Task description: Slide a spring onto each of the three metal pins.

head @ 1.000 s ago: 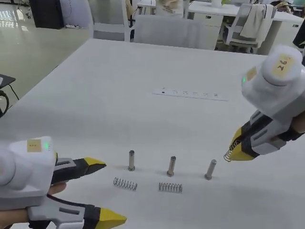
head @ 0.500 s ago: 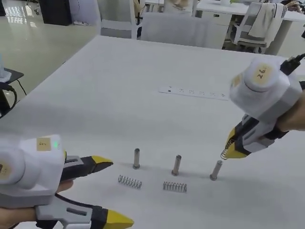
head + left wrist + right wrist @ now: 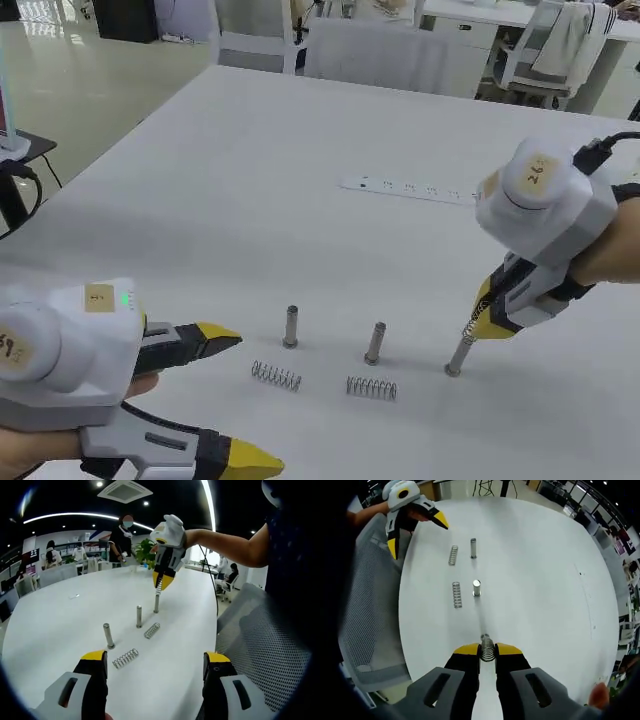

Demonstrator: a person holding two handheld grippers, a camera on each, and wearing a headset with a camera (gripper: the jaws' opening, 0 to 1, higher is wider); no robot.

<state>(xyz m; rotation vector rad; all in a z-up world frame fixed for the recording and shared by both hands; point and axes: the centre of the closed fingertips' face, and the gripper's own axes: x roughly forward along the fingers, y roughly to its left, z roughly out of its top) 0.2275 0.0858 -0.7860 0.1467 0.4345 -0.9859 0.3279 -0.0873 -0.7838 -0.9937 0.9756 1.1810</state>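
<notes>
Three upright metal pins stand in a row on the white table [image 3: 250, 180]: left pin [image 3: 291, 327], middle pin [image 3: 375, 343], right pin [image 3: 458, 355]. Two loose springs [image 3: 276, 376] [image 3: 371, 388] lie in front of the left and middle pins. My right gripper [image 3: 490, 320] is shut on a third spring [image 3: 472, 326], whose lower end is at the top of the right pin. In the right gripper view that spring [image 3: 487, 650] sits between the yellow tips. My left gripper [image 3: 240, 400] is open at the near left, holding nothing, its jaws wide apart in its own view [image 3: 155, 657].
A white power strip [image 3: 410, 190] lies flat beyond the pins. Chairs [image 3: 390, 55] stand at the table's far edge, and a grey mesh chair [image 3: 260, 630] is beside the near edge. People stand in the room's background.
My right gripper has come down and leftward with the spring, from beside the right pin to over its top. The left gripper stays open in place. The head camera has shifted.
</notes>
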